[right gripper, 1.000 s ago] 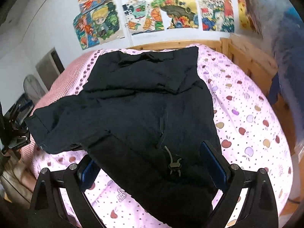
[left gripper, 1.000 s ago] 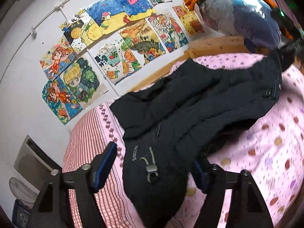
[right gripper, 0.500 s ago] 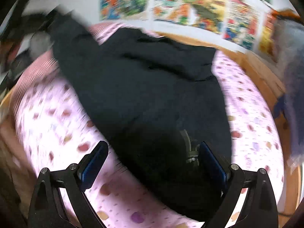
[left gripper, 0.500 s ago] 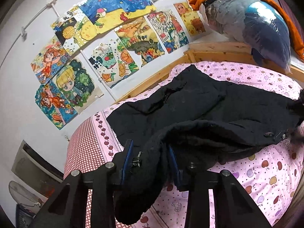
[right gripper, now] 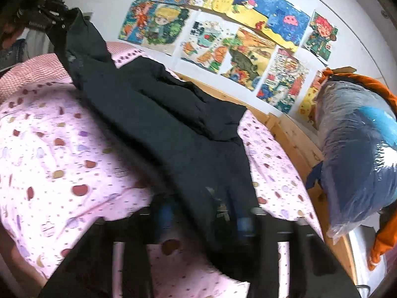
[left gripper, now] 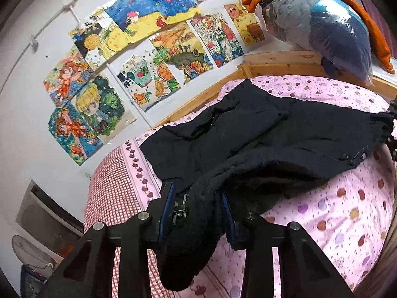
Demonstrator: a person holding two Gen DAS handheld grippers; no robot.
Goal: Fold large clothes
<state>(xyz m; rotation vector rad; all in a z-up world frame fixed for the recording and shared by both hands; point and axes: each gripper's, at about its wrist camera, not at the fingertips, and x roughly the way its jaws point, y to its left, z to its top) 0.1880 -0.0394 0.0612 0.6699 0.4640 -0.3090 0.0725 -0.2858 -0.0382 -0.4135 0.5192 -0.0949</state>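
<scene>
A large black jacket (left gripper: 273,134) lies spread on the pink spotted bed (left gripper: 347,211). My left gripper (left gripper: 197,213) is shut on a bunched corner of the jacket by a cord toggle and holds it lifted off the bed. My right gripper (right gripper: 203,217) is shut on the jacket's other lower corner (right gripper: 198,168); this view is blurred. The right gripper shows at the right edge of the left wrist view (left gripper: 392,134). The left gripper shows at the top left of the right wrist view (right gripper: 44,17). The jacket's edge hangs stretched between the two.
A wooden bed rail (left gripper: 273,59) runs along the far side under a wall of colourful drawings (left gripper: 153,49). A bagged blue-grey bundle (right gripper: 359,154) with an orange cloth sits on the rail. A red checked pillow (left gripper: 111,188) lies at the bed's left end.
Both grippers closed on the jacket's lower corners and lifted them. The jacket's edge has risen off the bed and is stretched between them.
</scene>
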